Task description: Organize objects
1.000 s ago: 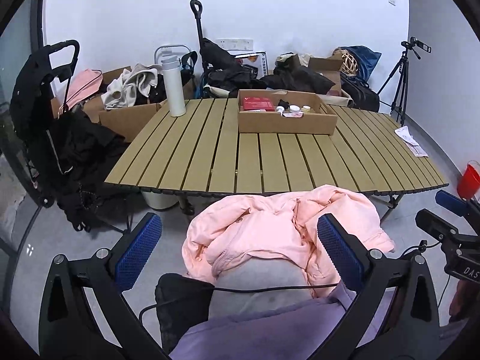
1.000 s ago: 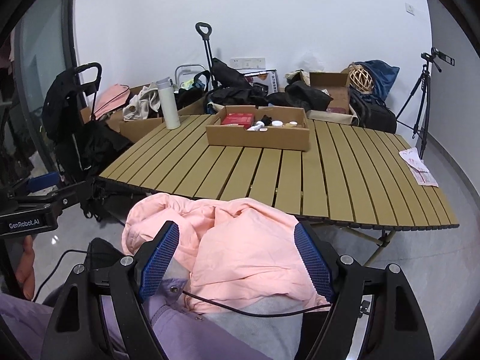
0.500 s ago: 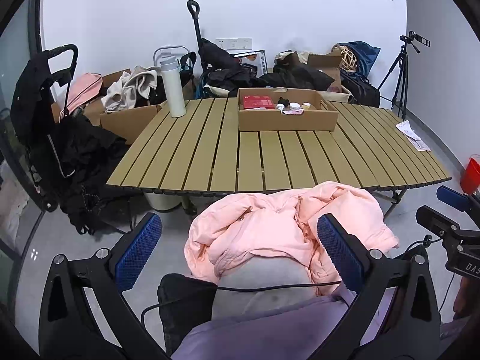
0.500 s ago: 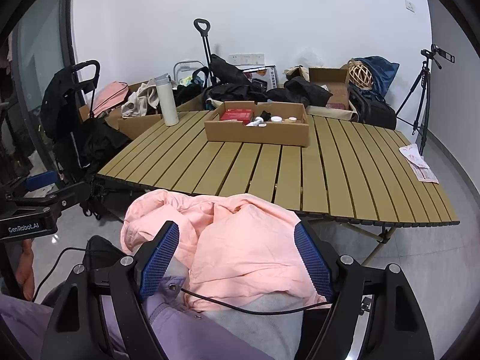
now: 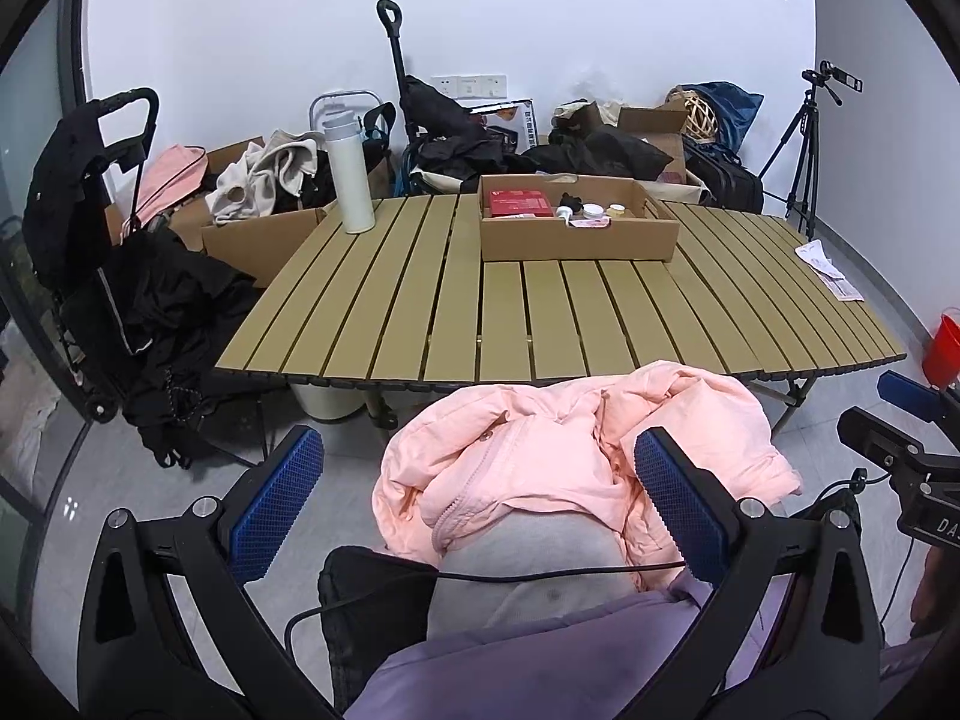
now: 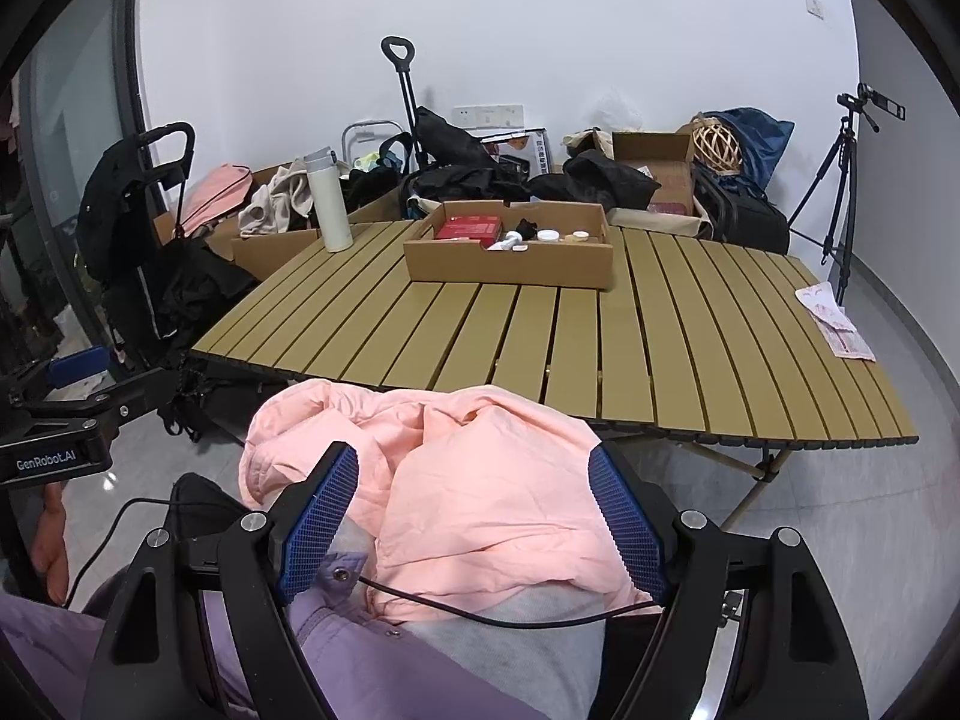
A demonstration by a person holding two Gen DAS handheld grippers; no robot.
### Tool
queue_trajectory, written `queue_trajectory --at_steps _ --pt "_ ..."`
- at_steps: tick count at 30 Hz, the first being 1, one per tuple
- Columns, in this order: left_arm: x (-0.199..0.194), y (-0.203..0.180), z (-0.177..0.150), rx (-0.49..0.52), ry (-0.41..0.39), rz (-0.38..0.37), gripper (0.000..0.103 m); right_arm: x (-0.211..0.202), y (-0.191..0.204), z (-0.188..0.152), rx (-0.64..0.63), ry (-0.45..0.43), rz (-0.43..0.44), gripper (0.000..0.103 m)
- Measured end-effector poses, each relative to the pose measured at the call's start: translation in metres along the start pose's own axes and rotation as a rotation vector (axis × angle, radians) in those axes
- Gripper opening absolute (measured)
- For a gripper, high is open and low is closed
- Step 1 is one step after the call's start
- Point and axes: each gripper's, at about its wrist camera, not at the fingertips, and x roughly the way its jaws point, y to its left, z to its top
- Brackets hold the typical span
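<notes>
Left wrist view: left gripper (image 5: 477,501) stands spread wide, pads clear of the pink jacket (image 5: 576,468) bunched on the person's lap, near the slatted table (image 5: 540,312). Right gripper (image 6: 474,531) is likewise spread above the jacket, pinching nothing. Far on the table sit a cardboard box (image 6: 510,261) of small items and, left, a white bottle (image 5: 350,177).

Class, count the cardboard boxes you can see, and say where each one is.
3. One box stands on the table, holding small items. One sits left of the table with clothes in it. One sits behind the table, open. Clutter may hide more.
</notes>
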Motion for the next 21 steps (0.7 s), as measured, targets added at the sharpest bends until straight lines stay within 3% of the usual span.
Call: queue_trajectory --at_steps 21 --pt "0.0006 0.0020 0.0005 -0.003 0.004 0.005 0.103 0.0015 -0.0013 -0.0006 -0.001 0.005 -0.005 0.083"
